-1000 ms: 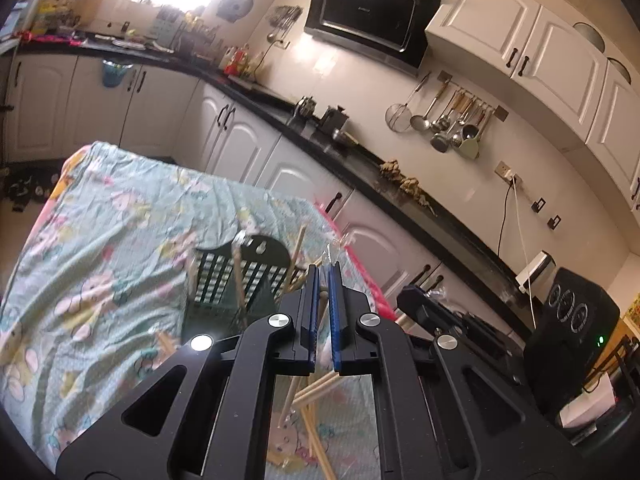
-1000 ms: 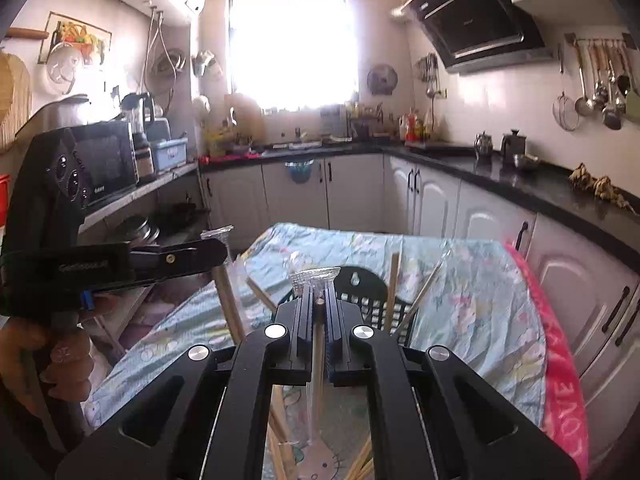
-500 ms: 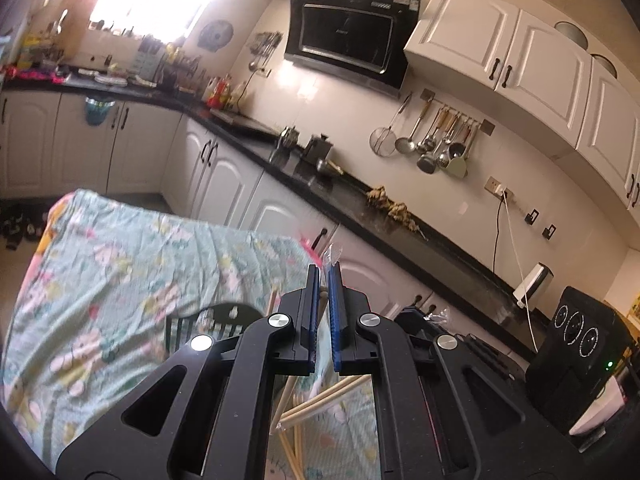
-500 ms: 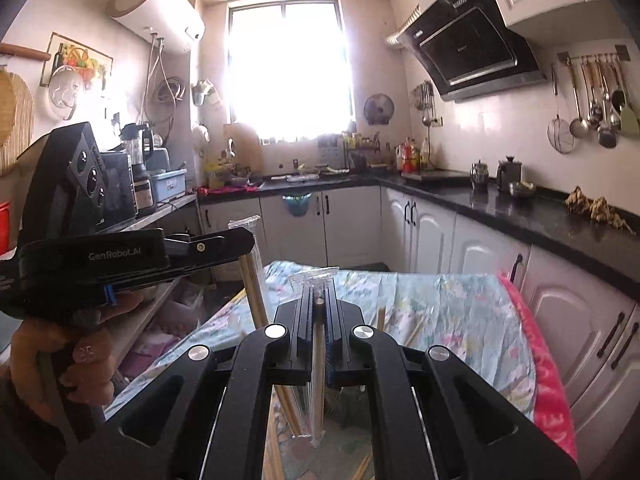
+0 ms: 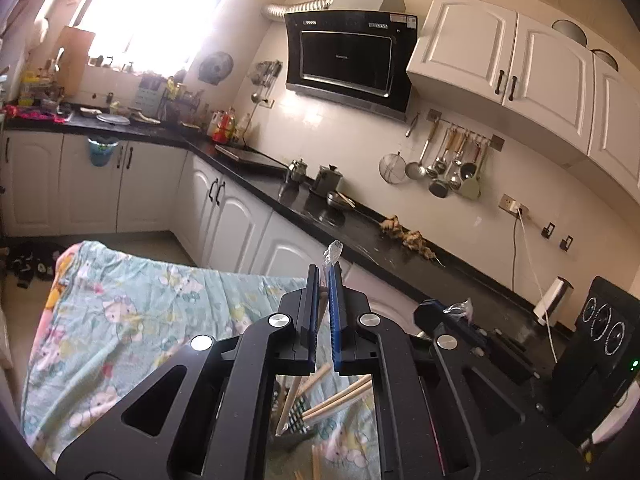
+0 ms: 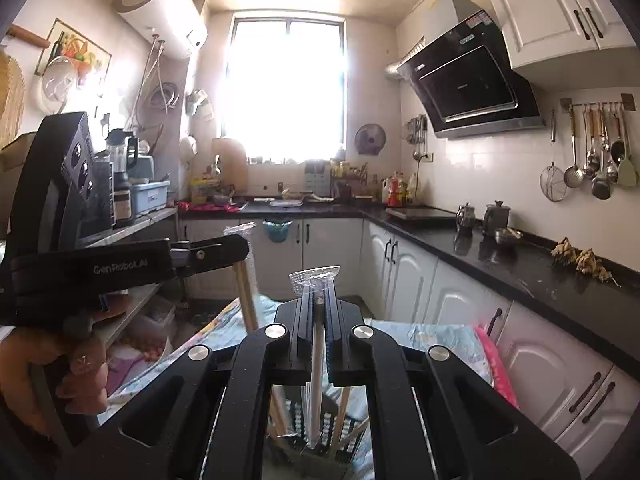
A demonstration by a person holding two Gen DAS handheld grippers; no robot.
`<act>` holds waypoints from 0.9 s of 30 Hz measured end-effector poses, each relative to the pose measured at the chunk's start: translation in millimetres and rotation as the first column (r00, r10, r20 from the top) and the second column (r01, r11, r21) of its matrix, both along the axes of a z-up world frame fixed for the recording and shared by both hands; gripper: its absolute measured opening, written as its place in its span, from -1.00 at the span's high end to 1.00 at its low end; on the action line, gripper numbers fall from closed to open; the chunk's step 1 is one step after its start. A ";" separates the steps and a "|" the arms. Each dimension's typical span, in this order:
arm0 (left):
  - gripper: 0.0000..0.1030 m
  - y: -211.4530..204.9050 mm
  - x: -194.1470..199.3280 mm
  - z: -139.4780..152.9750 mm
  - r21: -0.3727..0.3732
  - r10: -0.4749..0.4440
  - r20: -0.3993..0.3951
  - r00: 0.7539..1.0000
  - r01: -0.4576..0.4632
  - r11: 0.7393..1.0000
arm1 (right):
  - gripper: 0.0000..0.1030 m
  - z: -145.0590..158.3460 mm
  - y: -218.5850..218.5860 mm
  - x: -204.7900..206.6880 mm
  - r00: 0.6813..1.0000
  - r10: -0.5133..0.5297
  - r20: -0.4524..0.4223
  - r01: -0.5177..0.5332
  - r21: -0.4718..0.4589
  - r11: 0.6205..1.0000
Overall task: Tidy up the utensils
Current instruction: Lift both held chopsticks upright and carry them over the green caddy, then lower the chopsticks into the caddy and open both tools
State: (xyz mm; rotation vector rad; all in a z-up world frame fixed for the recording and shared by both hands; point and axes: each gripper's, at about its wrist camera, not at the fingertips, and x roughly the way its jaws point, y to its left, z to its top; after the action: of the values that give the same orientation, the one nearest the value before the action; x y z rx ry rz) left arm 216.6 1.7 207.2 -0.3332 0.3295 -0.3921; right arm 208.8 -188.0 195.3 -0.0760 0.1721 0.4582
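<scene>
Both tongs are gripping tight: the left tongs (image 5: 324,276) are pinching a plastic-wrapped wooden utensil (image 6: 245,280), the right tongs (image 6: 319,294) a second wrapped utensil (image 6: 316,364). Both are hanging above the black utensil basket (image 6: 320,432) sitting on the cloth-covered table (image 5: 132,320).

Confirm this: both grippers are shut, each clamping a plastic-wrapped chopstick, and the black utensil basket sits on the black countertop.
Wrong on one count. The basket sits on the floral-cloth table, not the countertop; the right wrist view shows it. The rest holds: the left gripper and right gripper are each shut on a wrapped chopstick.
</scene>
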 end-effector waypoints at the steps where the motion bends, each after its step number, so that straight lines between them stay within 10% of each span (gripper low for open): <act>1: 0.95 0.1 1.6 -0.1 0.001 0.004 0.005 1.000 -0.004 1.000 | 0.91 0.7 -0.5 3.8 1.000 -0.003 0.003 0.003 0.004 1.000; 27: 0.95 -18.7 27.4 -81.2 0.115 0.026 -0.042 0.999 -0.021 0.993 | 0.90 -78.0 10.3 38.9 0.995 -0.063 -0.073 0.059 -0.057 0.997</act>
State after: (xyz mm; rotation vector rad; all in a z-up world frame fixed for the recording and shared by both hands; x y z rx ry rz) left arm 244.0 -17.0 126.0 -0.2337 0.3886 -0.3418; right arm 247.7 -177.7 117.2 -0.1069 0.2594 0.3953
